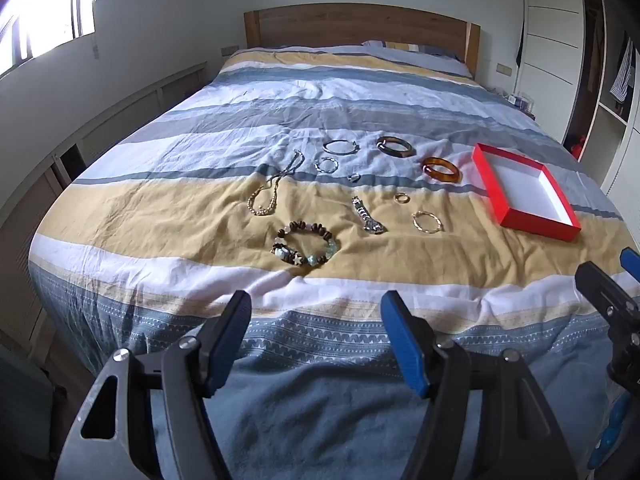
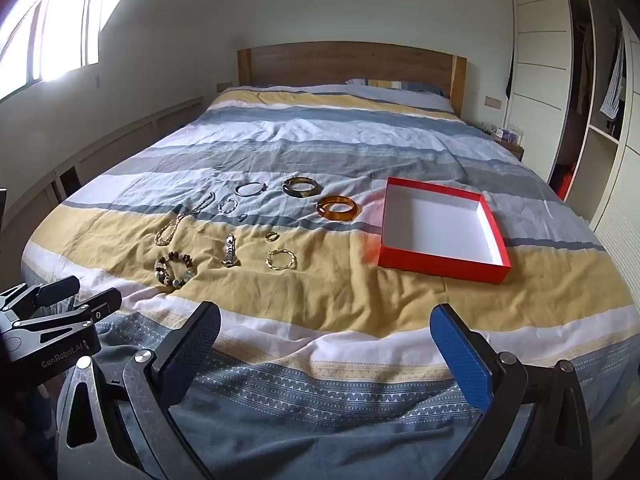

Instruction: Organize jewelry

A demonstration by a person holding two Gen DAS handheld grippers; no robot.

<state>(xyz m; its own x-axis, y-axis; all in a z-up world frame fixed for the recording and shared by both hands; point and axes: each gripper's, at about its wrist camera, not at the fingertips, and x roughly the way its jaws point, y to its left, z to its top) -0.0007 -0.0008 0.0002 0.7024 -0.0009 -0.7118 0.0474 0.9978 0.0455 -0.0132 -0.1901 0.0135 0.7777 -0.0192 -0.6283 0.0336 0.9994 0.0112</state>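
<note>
Several pieces of jewelry lie spread on a striped bedspread: a beaded bracelet, a silver watch, a gold chain bracelet, an amber bangle, a dark bangle, a bead necklace and small rings. An empty red box with a white inside sits to their right. My left gripper and right gripper hover open over the bed's foot, holding nothing.
A wooden headboard stands at the far end. A low white cabinet run lines the left wall under a window. White wardrobe doors and open shelves with hanging clothes are on the right.
</note>
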